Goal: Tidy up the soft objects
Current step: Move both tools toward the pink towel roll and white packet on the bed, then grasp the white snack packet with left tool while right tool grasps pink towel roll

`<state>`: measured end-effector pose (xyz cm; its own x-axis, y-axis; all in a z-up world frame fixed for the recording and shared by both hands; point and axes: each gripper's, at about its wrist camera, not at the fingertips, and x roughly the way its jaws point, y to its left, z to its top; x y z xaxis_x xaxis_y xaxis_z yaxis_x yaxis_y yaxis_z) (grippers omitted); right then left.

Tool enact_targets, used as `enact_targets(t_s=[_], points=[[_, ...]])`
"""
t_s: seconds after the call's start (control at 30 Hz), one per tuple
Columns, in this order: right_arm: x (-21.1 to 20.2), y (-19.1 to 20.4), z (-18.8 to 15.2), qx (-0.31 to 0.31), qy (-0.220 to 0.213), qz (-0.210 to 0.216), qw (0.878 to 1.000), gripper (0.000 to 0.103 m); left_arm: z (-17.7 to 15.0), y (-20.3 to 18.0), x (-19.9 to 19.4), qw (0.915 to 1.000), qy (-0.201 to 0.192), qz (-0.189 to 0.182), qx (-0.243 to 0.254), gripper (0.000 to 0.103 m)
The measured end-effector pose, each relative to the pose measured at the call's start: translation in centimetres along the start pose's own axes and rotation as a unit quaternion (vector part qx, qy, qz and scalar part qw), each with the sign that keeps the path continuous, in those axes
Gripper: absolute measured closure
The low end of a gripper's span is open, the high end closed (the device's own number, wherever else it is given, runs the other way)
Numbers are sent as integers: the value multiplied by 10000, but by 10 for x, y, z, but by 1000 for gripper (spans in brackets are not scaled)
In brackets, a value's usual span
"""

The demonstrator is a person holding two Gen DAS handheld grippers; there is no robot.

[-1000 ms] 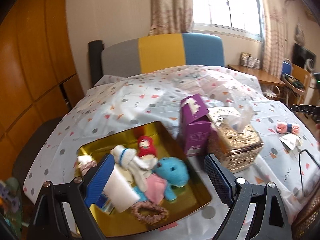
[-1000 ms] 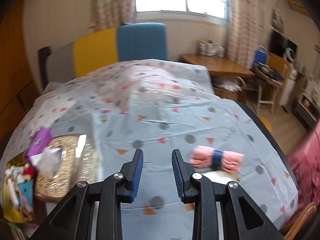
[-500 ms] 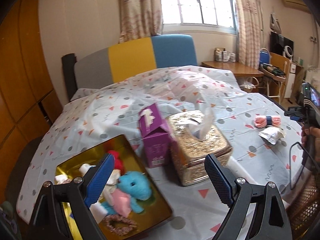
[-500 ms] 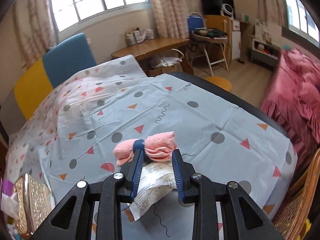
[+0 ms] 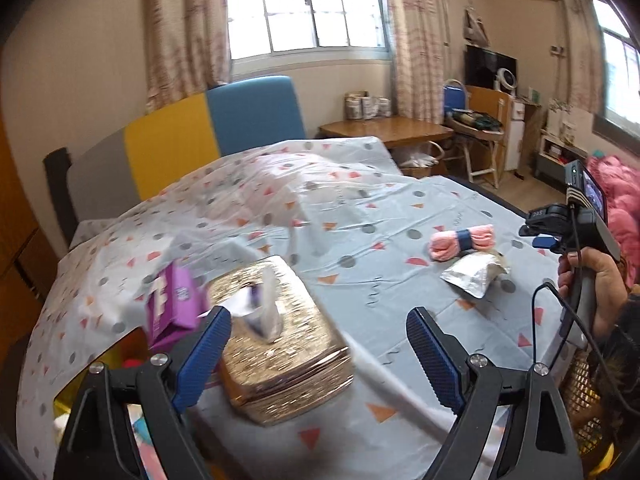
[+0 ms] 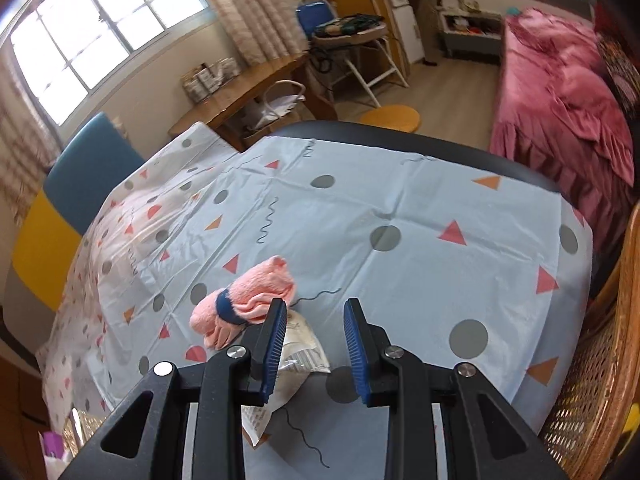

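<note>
Since a second ago the left gripper (image 5: 318, 350), jaws wide and empty, has swung from the tray toward the tissue box (image 5: 280, 340). The right gripper (image 6: 316, 338), jaws narrow and empty, now hangs beside the pink towel roll (image 6: 248, 300) on the tablecloth (image 6: 400, 272).

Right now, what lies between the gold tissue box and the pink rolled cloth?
Only bare patterned tablecloth between the tissue box and the pink cloth, per the left wrist view; the foil packet sits beside the cloth.

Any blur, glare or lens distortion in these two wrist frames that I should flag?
Left wrist view: motion blur smears the gold tissue box and purple carton; the window is blown out. Right wrist view: sharper, the pink towel roll crisp. Both show strong fisheye bending and dark corners.
</note>
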<state>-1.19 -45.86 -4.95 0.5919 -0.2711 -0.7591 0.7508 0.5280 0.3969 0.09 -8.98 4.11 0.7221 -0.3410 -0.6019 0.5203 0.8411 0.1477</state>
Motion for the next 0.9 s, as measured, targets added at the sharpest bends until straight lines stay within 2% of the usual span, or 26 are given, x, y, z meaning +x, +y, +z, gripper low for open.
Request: enact_targets(t_s=[0.13,0.33,0.43,0.63,0.9], points=[[0,-17,3,438,27,43,9990,74,11,-37,32,9983,163,-380,408,14],[3,-18,3,500,170,222,9984,73,16,-93,97,9892,608,-1047,827,10],[4,-22,3,633,215,307,9973,70,21,-123,126,9797,792,-1402,1195,8],[6,-30,4,888,291,464,9945,67,43,-163,173,9628,997,-1985,1541,8],[14,-33,4,1048,481,610,9915,65,51,-205,236,9410,1421,-2339,1991,7]])
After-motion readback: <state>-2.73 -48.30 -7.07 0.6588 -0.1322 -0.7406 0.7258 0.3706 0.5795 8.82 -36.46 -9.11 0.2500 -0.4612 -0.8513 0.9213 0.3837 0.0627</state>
